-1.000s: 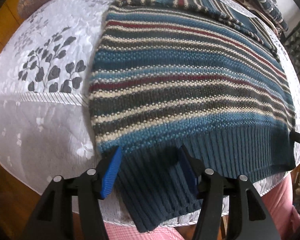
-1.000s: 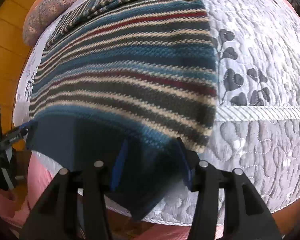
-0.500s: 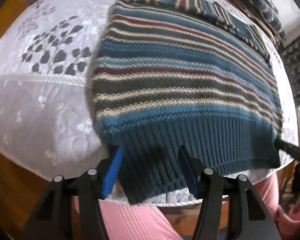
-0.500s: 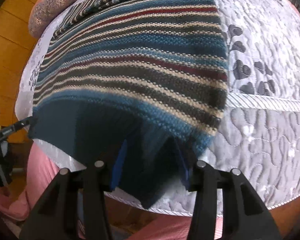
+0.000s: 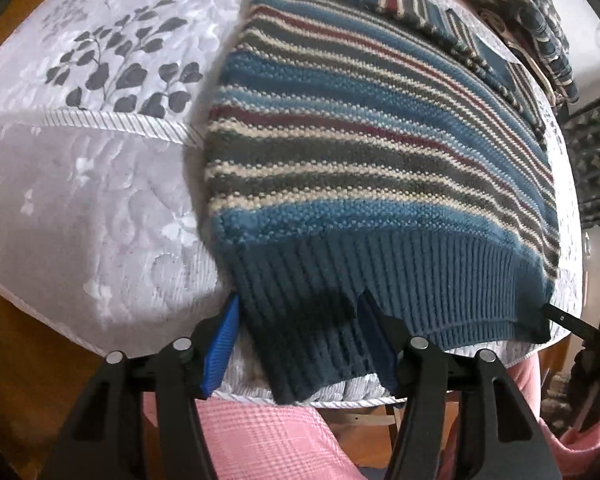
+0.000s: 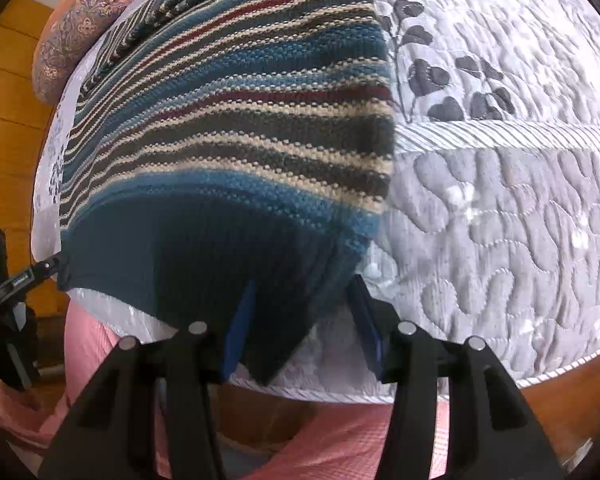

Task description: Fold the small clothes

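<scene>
Left hand-held gripper (image 5: pixel 298 340), right hand-held gripper (image 6: pixel 300 326) each pinch striped sweater (image 5: pixel 372 152) hem (2 corners).

Black grippers (image 5: pixel 296 344), blue pads, pink clothing (image 5: pixel 260 436)

A round desk (image 5: pixel 80 208) covered with a pale grey quilted cloth (image 6: pixel 500 208), stitched with dark leaf sprigs and a striped band, carries a striped knit sweater (image 5: pixel 360 152) lying flat, its dark blue ribbed hem (image 5: pixel 400 280) hanging over the near edge.
</scene>
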Motion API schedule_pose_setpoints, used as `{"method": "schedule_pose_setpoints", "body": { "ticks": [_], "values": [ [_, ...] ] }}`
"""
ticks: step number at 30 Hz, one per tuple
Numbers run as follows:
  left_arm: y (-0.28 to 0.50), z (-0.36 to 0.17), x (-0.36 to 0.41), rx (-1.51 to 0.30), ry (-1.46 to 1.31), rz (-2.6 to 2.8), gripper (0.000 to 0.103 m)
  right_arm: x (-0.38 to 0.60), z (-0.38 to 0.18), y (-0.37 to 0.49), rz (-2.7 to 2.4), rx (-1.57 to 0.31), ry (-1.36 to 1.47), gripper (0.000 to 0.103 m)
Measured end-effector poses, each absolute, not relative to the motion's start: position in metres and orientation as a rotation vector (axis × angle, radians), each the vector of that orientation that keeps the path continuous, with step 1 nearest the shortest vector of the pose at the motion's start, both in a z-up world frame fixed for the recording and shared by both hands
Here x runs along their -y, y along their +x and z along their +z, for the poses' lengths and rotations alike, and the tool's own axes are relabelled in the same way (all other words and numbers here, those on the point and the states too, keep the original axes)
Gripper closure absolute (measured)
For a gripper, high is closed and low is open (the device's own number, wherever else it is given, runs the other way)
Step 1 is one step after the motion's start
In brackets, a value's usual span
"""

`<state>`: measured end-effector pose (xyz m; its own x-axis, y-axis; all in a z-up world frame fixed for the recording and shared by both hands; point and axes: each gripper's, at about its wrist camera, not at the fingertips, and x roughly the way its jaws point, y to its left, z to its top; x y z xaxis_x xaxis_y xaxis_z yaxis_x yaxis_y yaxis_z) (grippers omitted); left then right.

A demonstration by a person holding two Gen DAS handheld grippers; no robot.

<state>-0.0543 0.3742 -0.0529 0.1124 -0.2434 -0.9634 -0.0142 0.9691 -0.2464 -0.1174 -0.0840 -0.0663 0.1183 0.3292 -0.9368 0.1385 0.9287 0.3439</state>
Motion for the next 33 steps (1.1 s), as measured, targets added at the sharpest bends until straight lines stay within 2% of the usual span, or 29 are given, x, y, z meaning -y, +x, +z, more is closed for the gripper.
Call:
{"method": "schedule_pose_setpoints", "body": {
  "ticks": [2,5,6,7,9,14,18,25,33],
  "values": [
    [-0.055,-0.054,-0.376,-1.456,-0.244,-0.166,0.043,0.078,-0.065,-0.115,0.154,-1.446,0.383,0.057],
    [-0.057,-0.053,-0.383,-1.477,-0.332,-0.189,0.046,0.068,-0.065,-0.109,0.178,-1.450,0.357,0.074],
    [-0.057,-0.053,-0.385,-1.487,-0.366,-0.201,0.055,0.066,-0.065,-0.107,0.186,-1.448,0.360,0.080],
    [-0.057,-0.054,-0.385,-1.497,-0.396,-0.211,0.069,0.065,-0.064,-0.105,0.189,-1.446,0.362,0.082],
    [-0.056,-0.062,-0.390,-1.527,-0.515,-0.250,0.088,0.068,-0.062,-0.103,0.194,-1.439,0.381,0.094],
    [-0.053,-0.057,-0.394,-1.482,-0.612,-0.285,0.091,0.085,-0.056,-0.099,0.246,-1.417,0.525,0.095],
    [-0.041,-0.031,-0.384,-1.406,-0.529,-0.326,0.091,0.100,-0.042,-0.089,0.291,-1.364,0.642,0.095],
    [-0.007,-0.003,-0.375,-1.283,-0.386,-0.350,0.091,0.113,-0.017,-0.051,0.313,-1.268,0.654,0.095],
    [0.056,-0.010,-0.371,-1.206,-0.426,-0.359,0.091,0.130,-0.024,0.005,0.315,-1.223,0.685,0.095]
  ]
}}
